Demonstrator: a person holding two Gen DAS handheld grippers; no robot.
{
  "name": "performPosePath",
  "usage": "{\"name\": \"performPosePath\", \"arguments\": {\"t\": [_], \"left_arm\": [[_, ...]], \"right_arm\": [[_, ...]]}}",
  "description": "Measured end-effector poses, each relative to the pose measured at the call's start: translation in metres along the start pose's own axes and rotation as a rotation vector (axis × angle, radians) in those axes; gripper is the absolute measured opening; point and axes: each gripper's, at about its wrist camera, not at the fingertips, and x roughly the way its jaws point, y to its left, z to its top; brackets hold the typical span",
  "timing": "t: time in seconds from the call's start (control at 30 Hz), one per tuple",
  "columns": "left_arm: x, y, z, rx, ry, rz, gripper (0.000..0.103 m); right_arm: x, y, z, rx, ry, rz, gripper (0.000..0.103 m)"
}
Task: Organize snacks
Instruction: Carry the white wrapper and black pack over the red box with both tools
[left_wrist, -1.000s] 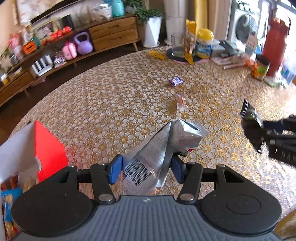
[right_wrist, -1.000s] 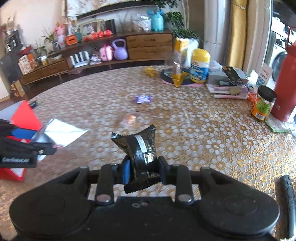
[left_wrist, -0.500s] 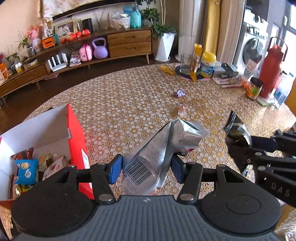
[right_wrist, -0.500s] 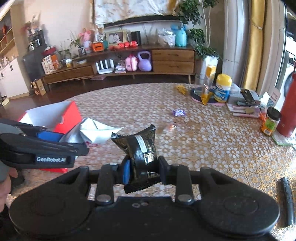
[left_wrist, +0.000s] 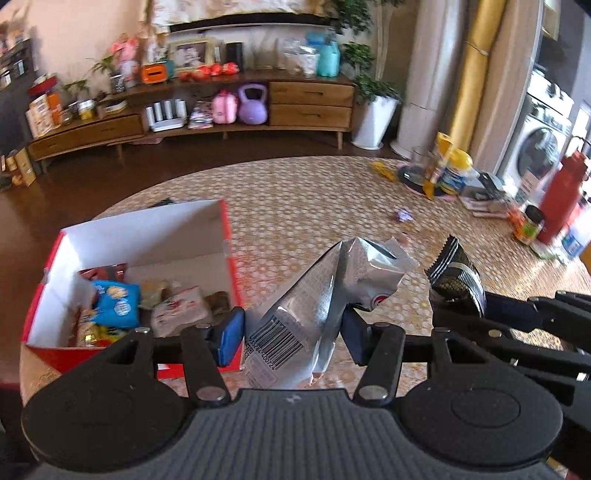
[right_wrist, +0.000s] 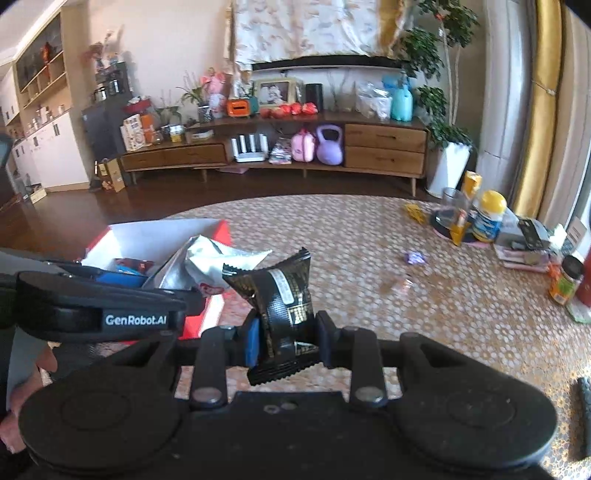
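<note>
Two snacks up at once: left gripper (left_wrist: 291, 328) pinches a silver bag (left_wrist: 317, 299), right gripper (right_wrist: 286, 338) clamps a black packet (right_wrist: 282, 295), both held beside the red box (left_wrist: 231, 258), probably for dropping in.

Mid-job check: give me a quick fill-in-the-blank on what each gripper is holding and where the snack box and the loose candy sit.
1. The left gripper is shut on a ____ packet with a barcode.
2. The right gripper is shut on a ____ packet.
3. The open box holding snacks is ____ on the outside.
4. A small ____ candy lies loose on the table.

Missing words: silver; black; red; purple
</note>
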Motion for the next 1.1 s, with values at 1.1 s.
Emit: {"name": "performPosePath", "arguments": {"t": [1.1], "left_arm": [[0.01,0.212,0.005,-0.261,0.012,0.269,0.055]], "right_arm": [[0.114,0.157,0.05,-0.122,0.072,0.09,0.029]]}}
